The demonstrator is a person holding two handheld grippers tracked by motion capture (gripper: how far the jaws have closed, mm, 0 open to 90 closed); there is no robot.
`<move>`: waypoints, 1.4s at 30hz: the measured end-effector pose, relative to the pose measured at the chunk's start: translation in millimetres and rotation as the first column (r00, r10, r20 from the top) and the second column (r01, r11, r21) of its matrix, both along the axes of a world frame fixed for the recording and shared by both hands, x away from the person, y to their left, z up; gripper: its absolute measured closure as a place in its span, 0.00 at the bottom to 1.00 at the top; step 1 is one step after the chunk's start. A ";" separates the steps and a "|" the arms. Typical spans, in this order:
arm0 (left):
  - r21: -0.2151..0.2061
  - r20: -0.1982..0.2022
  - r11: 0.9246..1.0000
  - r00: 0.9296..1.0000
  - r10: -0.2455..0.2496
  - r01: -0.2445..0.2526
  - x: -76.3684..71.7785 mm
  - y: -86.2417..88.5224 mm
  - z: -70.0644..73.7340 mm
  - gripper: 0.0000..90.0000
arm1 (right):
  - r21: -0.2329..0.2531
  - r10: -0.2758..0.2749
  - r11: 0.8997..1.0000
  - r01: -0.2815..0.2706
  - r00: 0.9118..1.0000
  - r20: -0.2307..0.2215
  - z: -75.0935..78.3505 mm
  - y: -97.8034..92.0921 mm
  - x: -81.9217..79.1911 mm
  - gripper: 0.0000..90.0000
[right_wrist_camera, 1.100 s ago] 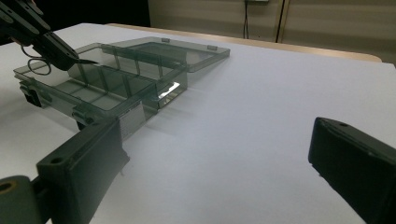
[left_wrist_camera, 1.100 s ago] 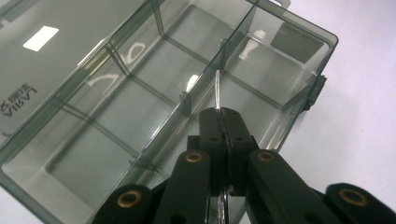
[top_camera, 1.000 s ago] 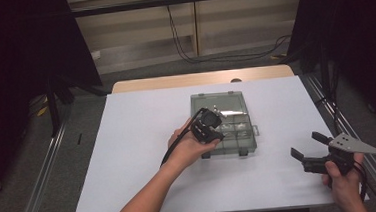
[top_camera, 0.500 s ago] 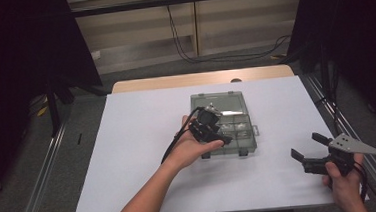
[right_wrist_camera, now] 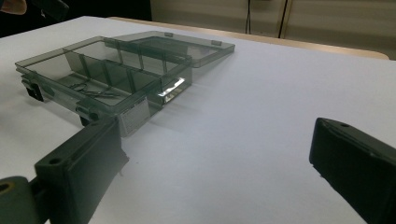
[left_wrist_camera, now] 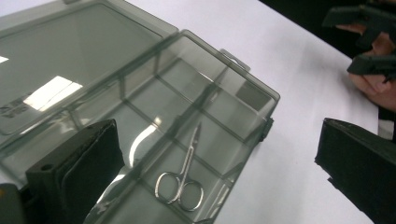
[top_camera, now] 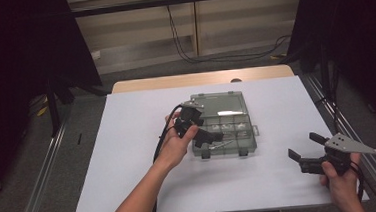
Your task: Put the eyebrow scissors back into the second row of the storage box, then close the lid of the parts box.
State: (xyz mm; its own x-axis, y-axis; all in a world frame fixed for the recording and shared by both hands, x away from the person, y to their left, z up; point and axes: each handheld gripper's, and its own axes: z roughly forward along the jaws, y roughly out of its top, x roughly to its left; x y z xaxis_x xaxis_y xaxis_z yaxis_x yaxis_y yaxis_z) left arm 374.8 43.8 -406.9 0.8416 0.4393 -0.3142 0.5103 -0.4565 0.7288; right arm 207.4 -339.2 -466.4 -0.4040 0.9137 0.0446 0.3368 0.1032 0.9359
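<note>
Left gripper (top_camera: 212, 137): it hangs over the near edge of the open box (top_camera: 222, 126), jaws spread wide and holding nothing; in its own view (left_wrist_camera: 215, 186) one jaw stands over the box's trays and the other out over the bare worktop (top_camera: 128, 140).
Scissors (left_wrist_camera: 181, 175): a small pair of nail scissors lies flat in a near compartment of the box, just ahead of and below the left gripper, between its jaws, loops toward the gripper and blades pointing away.
Risk, dividers: the scissors sit low between thin walls, so I judge that a wide jaw coming down may land on a divider or the rim instead of the metal and stop short.
Risk, box sliding: the box is light clear plastic and nothing pins it, so a sideways push from a jaw could shove or tip it on the smooth worktop.
Risk, slipping: the scissors are thin, flat and shiny; a pinch on the blades rather than near the pivot may let them swing or drop out.
Lid (top_camera: 217, 102): it lies folded back flat beyond the trays, away from the left gripper; a knock on it would jolt the whole box.
Right gripper (top_camera: 308, 152): it waits well to the right of the box, low over the worktop, jaws wide and empty (right_wrist_camera: 215, 168), too far off to steady anything.
</note>
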 end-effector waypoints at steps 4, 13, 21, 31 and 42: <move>-0.039 -0.021 0.998 0.999 0.048 -0.049 8.3 16.7 -1.4 0.00 | -0.001 0.004 1.000 -0.004 1.000 0.001 0.6 2.2 1.5 0.02; -0.073 -0.036 0.992 0.994 0.099 -0.102 13.4 37.0 -5.7 0.00 | -0.009 0.013 1.000 -0.013 1.000 0.002 0.3 8.5 5.5 0.02; -0.085 -0.025 0.990 0.994 0.110 -0.111 11.5 39.1 -6.9 0.01 | 0.005 0.004 1.000 -0.004 1.000 0.003 4.9 10.3 4.1 0.02; -0.111 -0.042 0.982 0.988 0.149 -0.153 15.4 49.5 -6.8 0.02 | 0.014 -0.001 1.000 0.000 1.000 0.018 17.1 10.0 4.3 0.02; -0.134 -0.067 0.976 0.984 0.166 -0.174 22.9 58.0 -6.2 0.03 | 0.008 0.052 0.999 -0.053 0.998 0.032 30.9 26.1 22.8 0.02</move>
State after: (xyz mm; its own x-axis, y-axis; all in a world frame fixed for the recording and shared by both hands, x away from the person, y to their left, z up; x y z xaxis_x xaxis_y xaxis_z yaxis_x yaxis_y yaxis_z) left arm 397.7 101.9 -413.1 0.7379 0.5234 -0.4261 0.6130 -0.2555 0.7476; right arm 230.1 -313.2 -435.5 -0.4527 0.8908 0.0390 0.3014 0.1117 0.9469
